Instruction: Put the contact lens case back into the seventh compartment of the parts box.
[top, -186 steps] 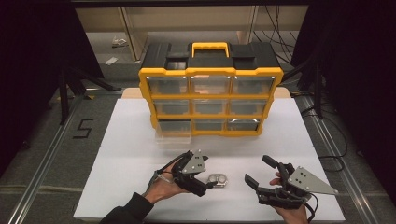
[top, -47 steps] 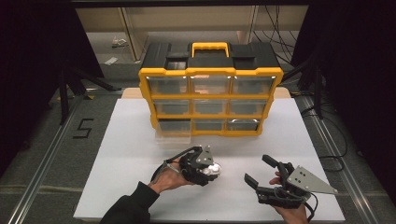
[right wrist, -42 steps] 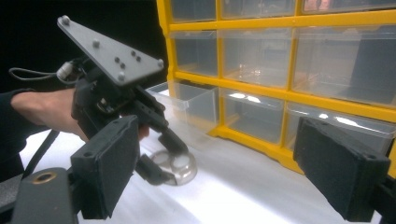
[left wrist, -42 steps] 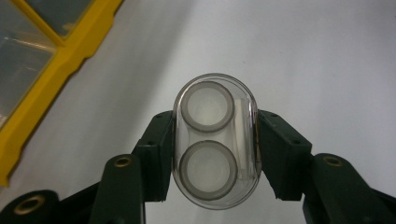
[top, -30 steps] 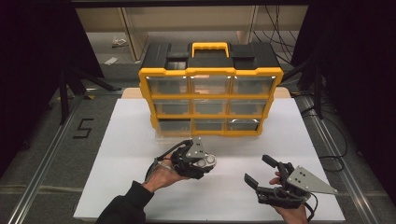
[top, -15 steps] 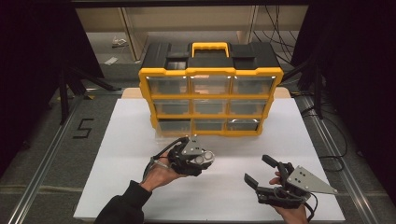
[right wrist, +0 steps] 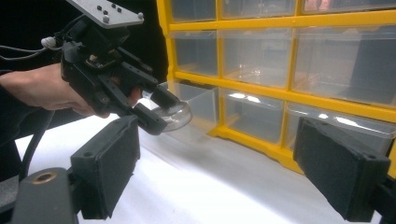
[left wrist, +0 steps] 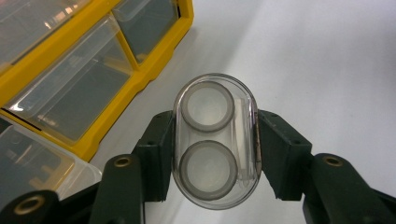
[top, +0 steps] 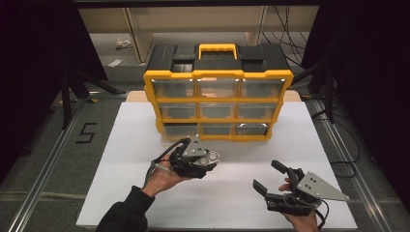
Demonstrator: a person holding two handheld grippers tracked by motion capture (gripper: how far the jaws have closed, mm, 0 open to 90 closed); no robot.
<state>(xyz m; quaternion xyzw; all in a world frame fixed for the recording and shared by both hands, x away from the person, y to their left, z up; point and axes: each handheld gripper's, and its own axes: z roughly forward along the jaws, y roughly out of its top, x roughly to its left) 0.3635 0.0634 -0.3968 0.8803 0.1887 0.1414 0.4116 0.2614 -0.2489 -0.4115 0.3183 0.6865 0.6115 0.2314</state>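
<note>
High view: yellow drawer cabinet behind clear case.

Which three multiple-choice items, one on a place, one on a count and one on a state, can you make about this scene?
1. Where is the clear oval plastic case with two round rings inside?
A. Between the jaws of the left tongs
B. In a top drawer
C. Under the right tongs

2. How many clear drawers does the front of the yellow-framed plastic organiser cabinet show?
A. Four
B. Six
C. Nine

3. How do the right tongs stand?
A. Shut on the case
B. Open, with nothing between the jaws
C. Shut on a drawer

Answers:
1 A, the left gripper view shows both black pads pressed on the sides of the case.
2 C, the high view shows three rows of three.
3 B, the jaws stand wide apart above the white table.
</note>
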